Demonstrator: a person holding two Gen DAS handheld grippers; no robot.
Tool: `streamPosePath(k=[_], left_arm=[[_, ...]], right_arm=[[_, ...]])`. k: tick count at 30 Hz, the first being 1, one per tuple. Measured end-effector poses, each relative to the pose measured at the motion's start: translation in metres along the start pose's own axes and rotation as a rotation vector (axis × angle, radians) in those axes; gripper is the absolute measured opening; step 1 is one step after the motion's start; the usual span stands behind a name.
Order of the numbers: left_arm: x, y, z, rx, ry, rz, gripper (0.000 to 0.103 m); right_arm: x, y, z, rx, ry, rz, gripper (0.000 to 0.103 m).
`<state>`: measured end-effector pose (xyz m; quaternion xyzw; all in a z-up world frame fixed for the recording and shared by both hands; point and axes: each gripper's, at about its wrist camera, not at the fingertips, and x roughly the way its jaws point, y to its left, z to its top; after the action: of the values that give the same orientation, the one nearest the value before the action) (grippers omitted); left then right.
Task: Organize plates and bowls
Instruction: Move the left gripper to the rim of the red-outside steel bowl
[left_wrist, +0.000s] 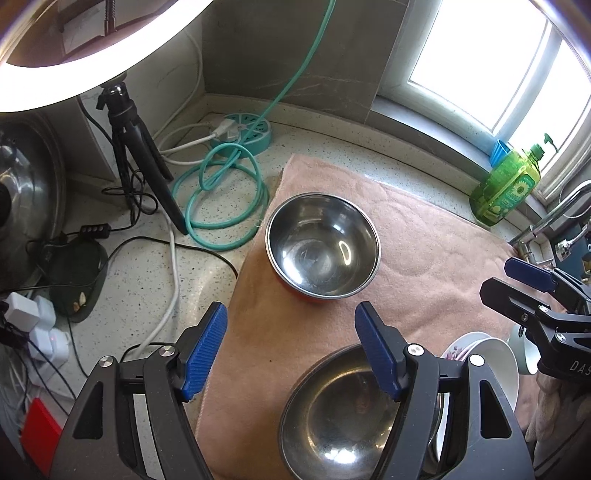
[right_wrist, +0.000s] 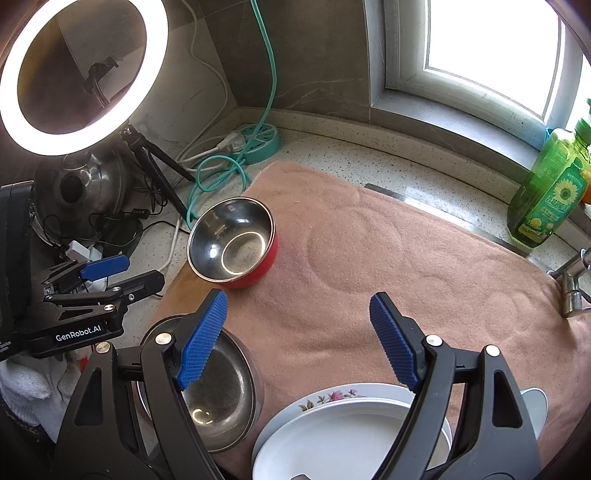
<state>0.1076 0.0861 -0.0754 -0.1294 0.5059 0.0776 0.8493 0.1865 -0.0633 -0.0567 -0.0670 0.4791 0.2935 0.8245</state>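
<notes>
Left gripper and right gripper both gaping, holding nothing. Red bowl sitting alone on pink towel; steel bowl, plates waiting nearer. Shiny bowls maybe slipping, clanking if pinched badly.

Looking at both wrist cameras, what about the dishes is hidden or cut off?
- Right view: white plates cut by the bottom edge and the right gripper; count unclear.
- Left view: near steel bowl partly behind the left gripper finger.
- Left view: floral plate mostly hidden.
</notes>
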Motion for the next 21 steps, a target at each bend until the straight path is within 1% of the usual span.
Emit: streamPosePath(k=[9, 13, 15, 18, 21], left_arm=[[0.024, 0.009, 0.016, -0.027, 0.026, -0.028, 0.071], [0.034, 0.015, 0.022, -0.051, 0.042, -0.051, 0.071], [0.039, 0.019, 0.024, -0.068, 0.050, -0.064, 0.070], [0.044, 0.018, 0.026, -0.048, 0.055, -0.041, 0.069], [0.049, 0.020, 0.027, -0.051, 0.067, -0.054, 0.068]], right_arm=[[0.026, -0.002, 0.017, 0.003, 0.029, -0.009, 0.082], [0.042, -0.009, 0.024, 0.049, 0.060, 0.031, 0.082], [0.049, -0.012, 0.027, 0.066, 0.071, 0.037, 0.082], [0.058, -0.013, 0.029, 0.077, 0.088, 0.051, 0.082], [0.066, -0.014, 0.031, 0.092, 0.100, 0.070, 0.082]])
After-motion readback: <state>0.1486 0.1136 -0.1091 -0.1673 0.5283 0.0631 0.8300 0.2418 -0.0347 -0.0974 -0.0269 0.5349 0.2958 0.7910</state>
